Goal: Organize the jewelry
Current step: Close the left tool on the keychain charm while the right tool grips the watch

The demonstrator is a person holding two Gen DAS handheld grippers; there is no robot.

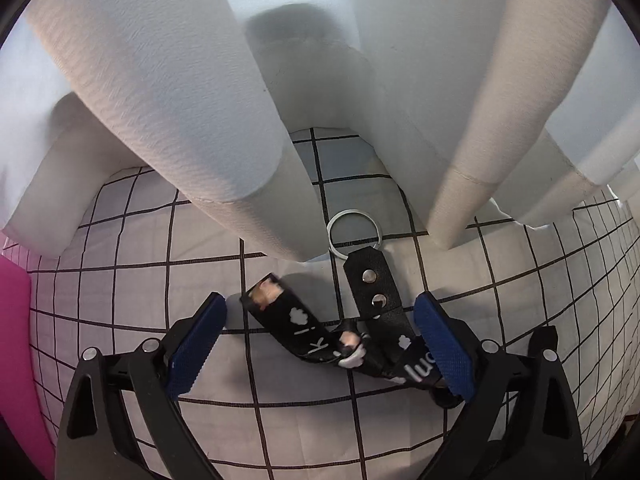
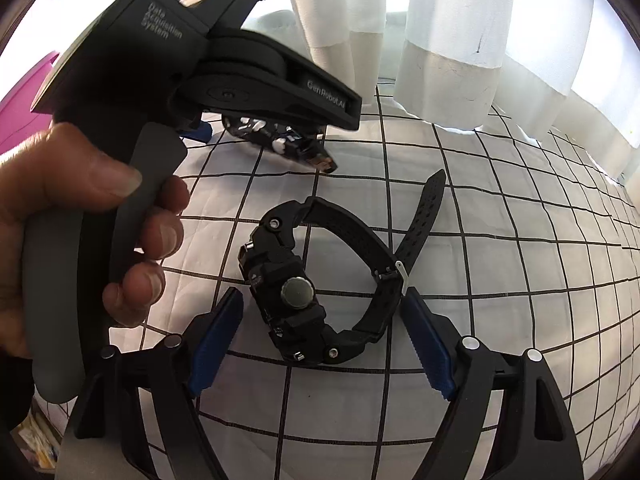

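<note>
A black printed strap keychain (image 1: 320,332) with a silver ring (image 1: 354,234) lies on the checked cloth (image 1: 120,280). My left gripper (image 1: 320,340) stands open around it. The left blue pad is apart from the strap, and the right pad is at its folded end. In the right wrist view a black watch (image 2: 288,292) with a perforated band (image 2: 420,220) lies on its side. It sits between the pads of my open right gripper (image 2: 324,340) and neither pad touches it. Farther back, a hand (image 2: 60,200) holds the left tool's housing (image 2: 240,72) over the strap (image 2: 280,140).
White curtain folds (image 1: 180,100) hang down to the cloth just behind the ring and along the far edge (image 2: 440,40). A pink object (image 1: 16,320) lies at the left border. The gridded cloth runs on to the right (image 2: 520,280).
</note>
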